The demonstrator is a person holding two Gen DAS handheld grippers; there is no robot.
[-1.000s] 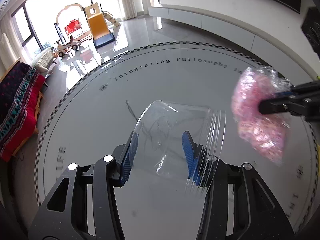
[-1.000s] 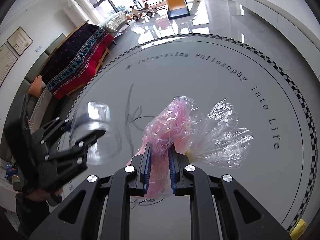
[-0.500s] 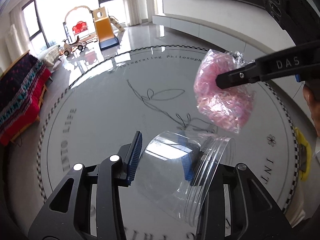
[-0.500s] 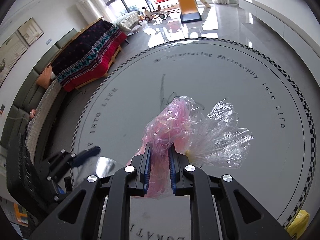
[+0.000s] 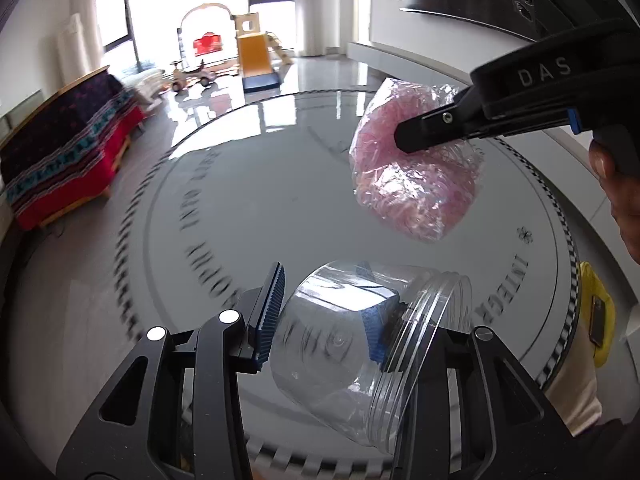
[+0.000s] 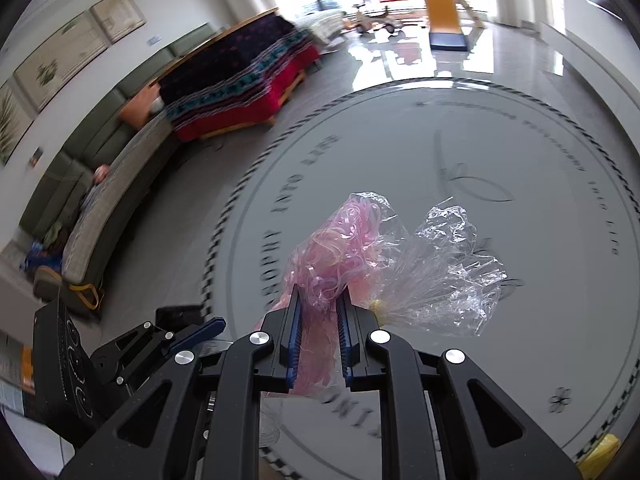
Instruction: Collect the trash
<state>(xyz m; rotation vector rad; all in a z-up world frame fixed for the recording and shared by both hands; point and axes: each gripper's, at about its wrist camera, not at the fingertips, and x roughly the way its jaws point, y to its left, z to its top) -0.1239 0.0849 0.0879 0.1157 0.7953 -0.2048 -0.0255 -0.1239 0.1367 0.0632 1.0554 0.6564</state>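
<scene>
My left gripper [image 5: 326,316] is shut on a clear plastic jar [image 5: 360,352], held on its side above the round table's near edge, its threaded mouth turned right. My right gripper [image 6: 319,306] is shut on a clear plastic bag of pink shreds [image 6: 344,248], its loose clear top [image 6: 448,268] fanning to the right. In the left wrist view the same bag [image 5: 412,176] hangs in the right gripper's fingers [image 5: 424,132] above and to the right of the jar, apart from it. The left gripper [image 6: 188,340] shows at lower left in the right wrist view.
A large round grey table [image 5: 248,200] with printed lettering and a checkered rim lies below both grippers. A yellow object [image 5: 598,320] sits at its right edge. A red patterned sofa [image 6: 240,80], a green couch [image 6: 100,200] and toy slides [image 5: 256,56] stand beyond.
Both grippers have swung left around the table and pulled back toward its near edge. The bag has come closer above the jar. Both grips are unchanged.
</scene>
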